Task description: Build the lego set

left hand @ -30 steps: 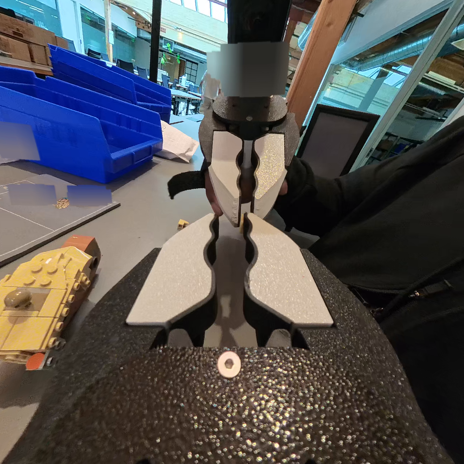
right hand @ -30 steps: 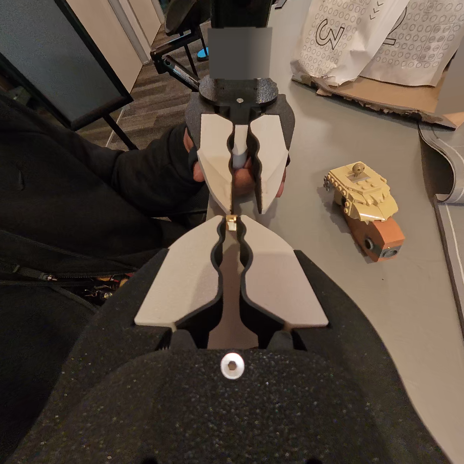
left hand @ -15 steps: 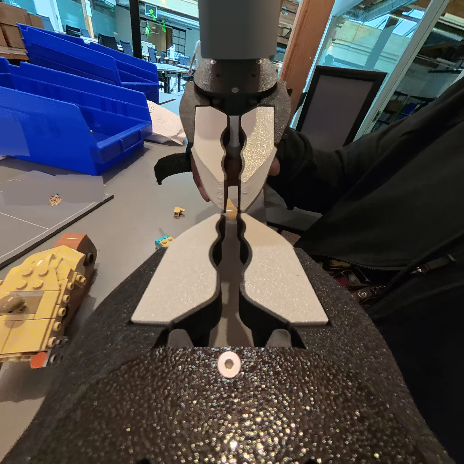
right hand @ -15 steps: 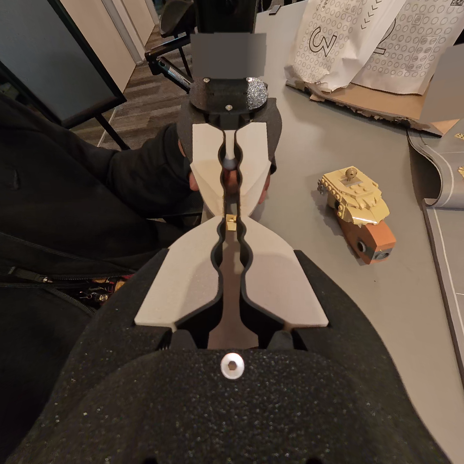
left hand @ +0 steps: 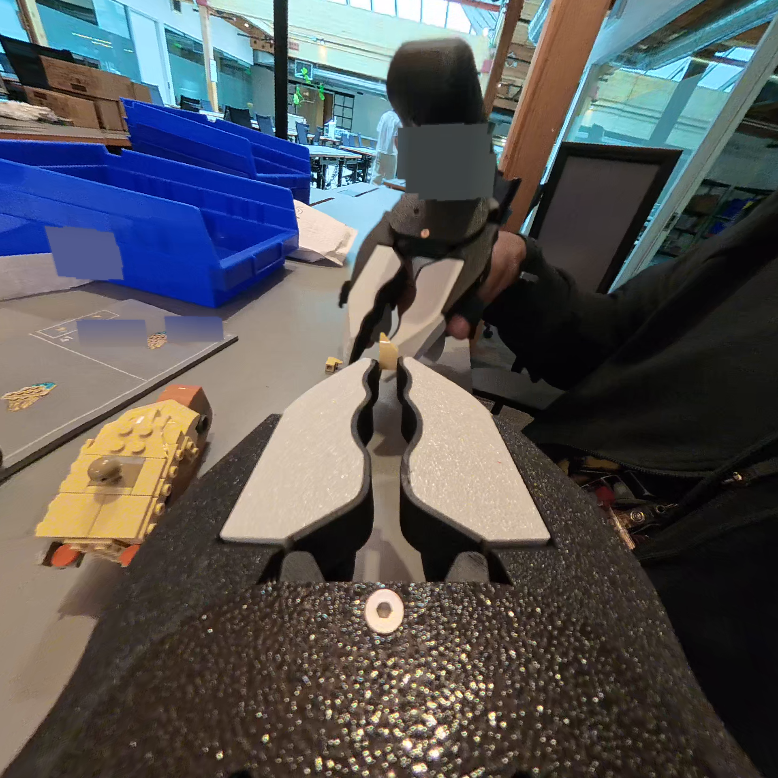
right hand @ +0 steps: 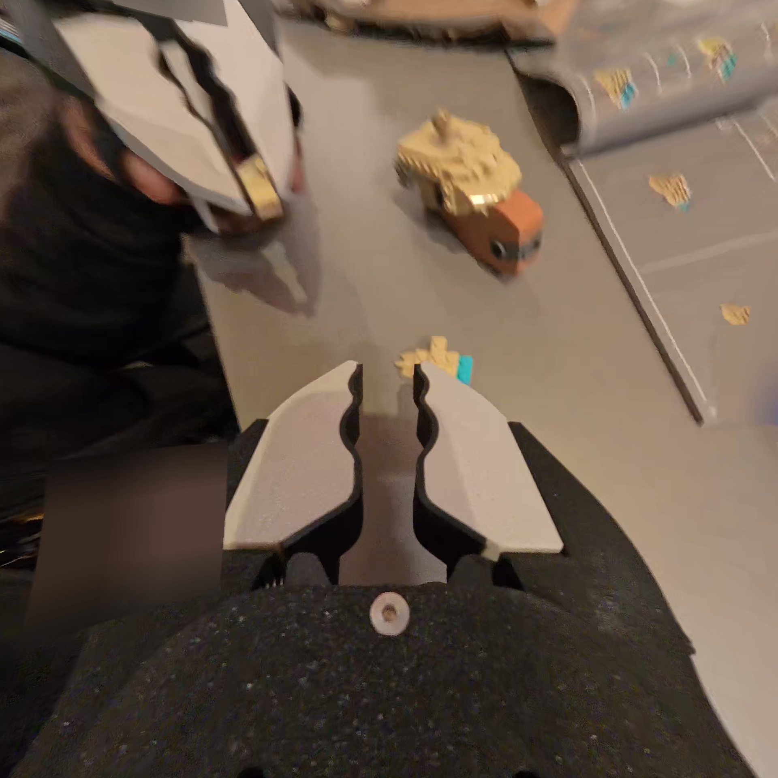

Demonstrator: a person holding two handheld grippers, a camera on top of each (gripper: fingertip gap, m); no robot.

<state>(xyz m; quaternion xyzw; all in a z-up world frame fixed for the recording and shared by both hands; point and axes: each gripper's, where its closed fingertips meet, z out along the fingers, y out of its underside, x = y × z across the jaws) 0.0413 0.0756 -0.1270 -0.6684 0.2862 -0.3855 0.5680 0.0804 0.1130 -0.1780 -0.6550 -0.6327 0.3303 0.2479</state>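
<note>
Pinching a small tan brick between its 2 fingertips, the left gripper hangs just above the grey table, its pads narrow and pressed on the piece. Nothing sits in the right gripper, whose fingers stand parted over bare tabletop, right beside a loose tan and teal brick cluster. A tan and brown brick vehicle sits farther off, near a grey mat. Blue bins line the far side.

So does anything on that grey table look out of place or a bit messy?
A few loose toy bricks lie scattered: a tan-and-teal clump and a single tan piece, apart from the tan brick vehicle. Nothing looks broken or spilled.
</note>
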